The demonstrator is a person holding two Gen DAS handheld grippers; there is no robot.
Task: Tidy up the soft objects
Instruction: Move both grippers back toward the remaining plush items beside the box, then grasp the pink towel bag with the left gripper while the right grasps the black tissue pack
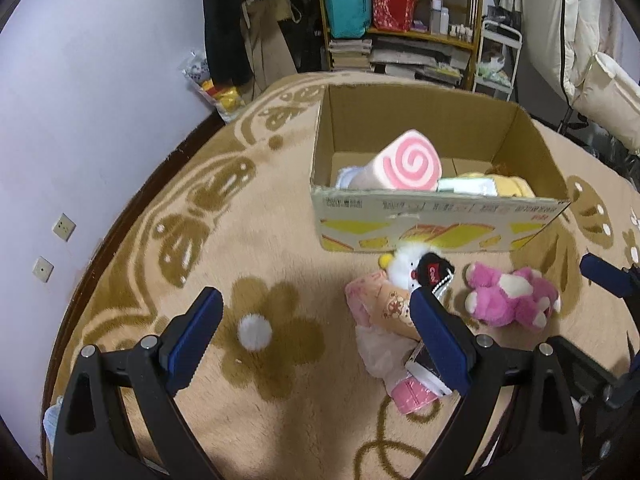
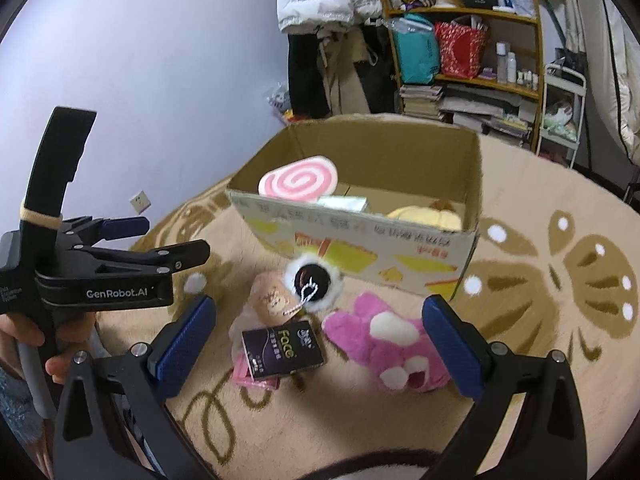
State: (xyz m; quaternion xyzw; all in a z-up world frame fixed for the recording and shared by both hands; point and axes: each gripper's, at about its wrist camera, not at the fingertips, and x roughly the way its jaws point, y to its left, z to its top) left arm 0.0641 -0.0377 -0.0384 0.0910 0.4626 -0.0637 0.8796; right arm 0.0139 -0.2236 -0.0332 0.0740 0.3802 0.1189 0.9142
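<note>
An open cardboard box (image 1: pixel 440 222) (image 2: pixel 360 248) stands on the rug and holds a pink swirl plush (image 1: pixel 408 162) (image 2: pixel 298 179) and a yellow plush (image 1: pixel 508 186) (image 2: pixel 428 216). In front of it lie a pink bear plush (image 1: pixel 512 298) (image 2: pixel 396 344), a white fluffy toy with a black face (image 1: pixel 408 268) (image 2: pixel 314 278), a peach doll-print soft item (image 1: pixel 384 308) (image 2: pixel 272 296) with a dark tag (image 2: pixel 282 350), and a white pom-pom (image 1: pixel 255 332) (image 2: pixel 196 282). My left gripper (image 1: pixel 316 320) (image 2: pixel 176 236) is open and empty above the rug. My right gripper (image 2: pixel 320 328) is open and empty above the toys.
A beige rug with brown flowers (image 1: pixel 260 240) covers the floor. A wall (image 1: pixel 80 100) lies to the left. A wooden shelf with bags and books (image 1: pixel 400 20) (image 2: pixel 464 60), hanging clothes (image 1: pixel 248 12) and a white rack (image 1: pixel 498 60) stand behind the box.
</note>
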